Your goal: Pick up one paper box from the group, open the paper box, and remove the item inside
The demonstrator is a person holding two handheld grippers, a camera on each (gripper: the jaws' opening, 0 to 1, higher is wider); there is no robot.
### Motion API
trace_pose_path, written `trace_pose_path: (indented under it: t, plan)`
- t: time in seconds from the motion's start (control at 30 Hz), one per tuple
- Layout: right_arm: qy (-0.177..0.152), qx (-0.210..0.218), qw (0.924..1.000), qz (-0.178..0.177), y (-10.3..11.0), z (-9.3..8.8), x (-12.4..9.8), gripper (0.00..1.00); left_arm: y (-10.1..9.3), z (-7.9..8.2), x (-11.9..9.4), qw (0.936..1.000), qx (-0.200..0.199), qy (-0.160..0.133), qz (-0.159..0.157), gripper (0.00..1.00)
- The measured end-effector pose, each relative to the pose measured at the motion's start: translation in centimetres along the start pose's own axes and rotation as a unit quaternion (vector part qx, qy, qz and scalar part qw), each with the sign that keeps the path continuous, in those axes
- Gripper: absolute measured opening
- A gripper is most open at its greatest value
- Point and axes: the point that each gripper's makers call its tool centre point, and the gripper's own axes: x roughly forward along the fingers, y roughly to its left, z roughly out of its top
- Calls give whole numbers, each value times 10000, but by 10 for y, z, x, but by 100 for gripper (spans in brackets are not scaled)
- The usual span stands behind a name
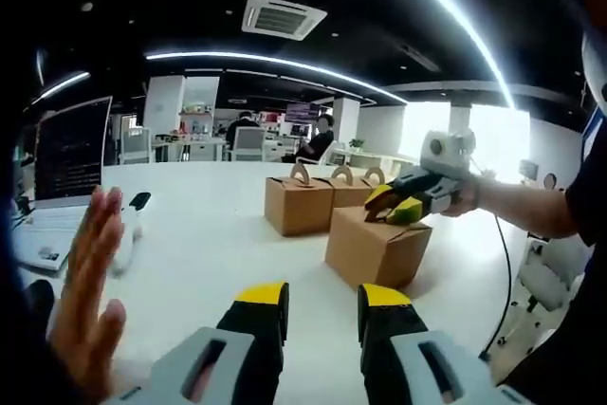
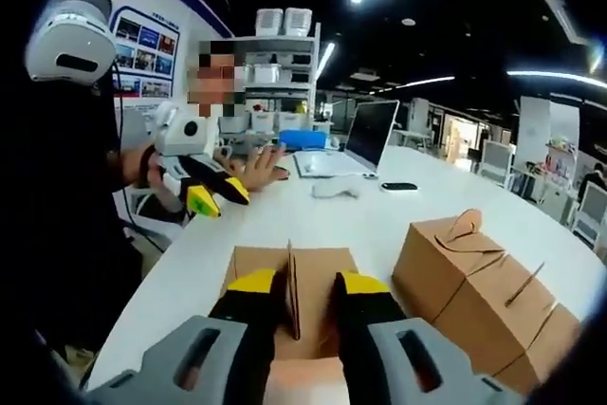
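Your right tongs (image 2: 305, 291) sit at 6 o'clock in the right gripper view, their jaws narrowly apart around the upright handle flap of the nearest box (image 2: 292, 305), though you cannot tell whether they actually pinch it; the other boxes (image 2: 474, 282) stand just beside it at 4 o'clock. In the left gripper view your left tongs (image 1: 322, 315) hang open and empty over the white counter (image 1: 199, 253), with the right tongs at 2 o'clock on that same box. A laptop (image 1: 62, 173) and a hand (image 1: 90, 301) sit at 9 o'clock.
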Motion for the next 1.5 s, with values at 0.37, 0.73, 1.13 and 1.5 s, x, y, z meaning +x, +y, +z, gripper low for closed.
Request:
trace_pose_path:
  t: [0.37,0.73,1.13,1.5]
  plan:
    - [-314,165,9993,-126,0,14,-11,24,0,1,1,10000,13,-11,-4,31]
    - [-718,205,9955,-587,4,31,-30,25,-2,1,5,10000,21,-12,-23,31]
    - [-1026,448,9838,-1397,8,31,-58,25,-7,3,14,9998,38,5,-182,31]
    - [-1276,870,9689,-1935,12,11,-80,25,-7,7,19,9997,76,10,-245,31]
